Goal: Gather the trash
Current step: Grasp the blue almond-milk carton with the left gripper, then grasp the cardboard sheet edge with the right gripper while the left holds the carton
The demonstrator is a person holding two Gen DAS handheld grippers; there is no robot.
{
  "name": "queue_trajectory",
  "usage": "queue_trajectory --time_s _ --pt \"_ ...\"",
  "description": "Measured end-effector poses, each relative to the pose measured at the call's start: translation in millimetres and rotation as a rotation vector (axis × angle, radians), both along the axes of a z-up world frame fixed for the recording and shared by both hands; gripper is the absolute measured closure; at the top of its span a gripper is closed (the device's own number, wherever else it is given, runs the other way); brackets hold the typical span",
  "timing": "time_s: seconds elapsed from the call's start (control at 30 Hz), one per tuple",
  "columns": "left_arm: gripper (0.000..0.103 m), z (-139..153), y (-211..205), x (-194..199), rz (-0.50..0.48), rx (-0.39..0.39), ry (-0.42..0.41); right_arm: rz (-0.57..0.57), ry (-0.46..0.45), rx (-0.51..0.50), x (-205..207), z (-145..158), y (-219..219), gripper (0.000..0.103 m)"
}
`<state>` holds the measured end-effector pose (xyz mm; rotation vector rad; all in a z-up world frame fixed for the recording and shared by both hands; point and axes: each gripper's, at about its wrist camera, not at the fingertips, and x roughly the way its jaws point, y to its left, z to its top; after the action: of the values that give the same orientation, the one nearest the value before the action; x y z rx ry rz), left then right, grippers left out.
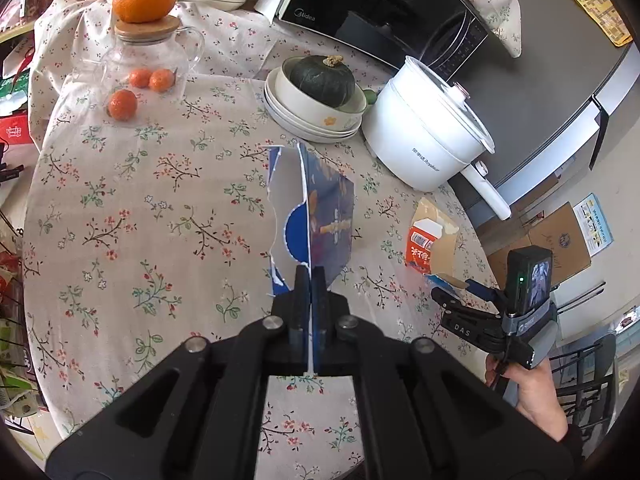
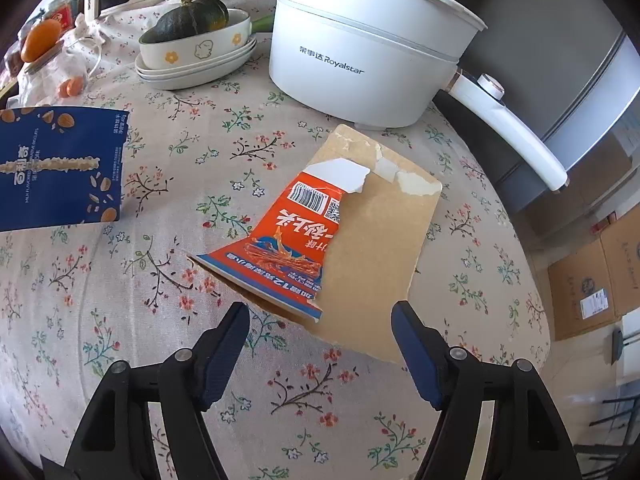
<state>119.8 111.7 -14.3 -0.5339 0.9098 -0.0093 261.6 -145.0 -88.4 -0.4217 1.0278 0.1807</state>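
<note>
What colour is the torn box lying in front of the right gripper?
Orange-red print over bare brown cardboard on the torn box; clearest in the right wrist view.

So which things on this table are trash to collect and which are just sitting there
Trash to collect:
- blue snack box, clamped in the left gripper
- torn orange carton, ahead of the open right gripper

Just sitting there:
- white pot
- squash
- oranges
- glass jug
</note>
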Motion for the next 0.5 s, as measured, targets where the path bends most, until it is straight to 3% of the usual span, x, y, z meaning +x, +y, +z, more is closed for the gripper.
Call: queue_trajectory --time_s 0.07,0.17,0.33,0.5 --pt "0.102 0 1 0 0.000 -0.011 0.001 0.007 0.009 -0.005 2 -4 1 0.057" --pt "0.102 2 0 1 -0.006 -0.017 -0.003 0.019 0.018 -0.010 0 -9 1 0.080" --pt "0.102 5 -4 -1 -0.023 -0.018 -0.016 0.051 -0.021 -0.011 -14 6 2 0.095" --pt "0.102 9 -7 -5 -0.039 -0.041 -0.035 0.024 -0.031 0.115 -33 38 -11 0.099"
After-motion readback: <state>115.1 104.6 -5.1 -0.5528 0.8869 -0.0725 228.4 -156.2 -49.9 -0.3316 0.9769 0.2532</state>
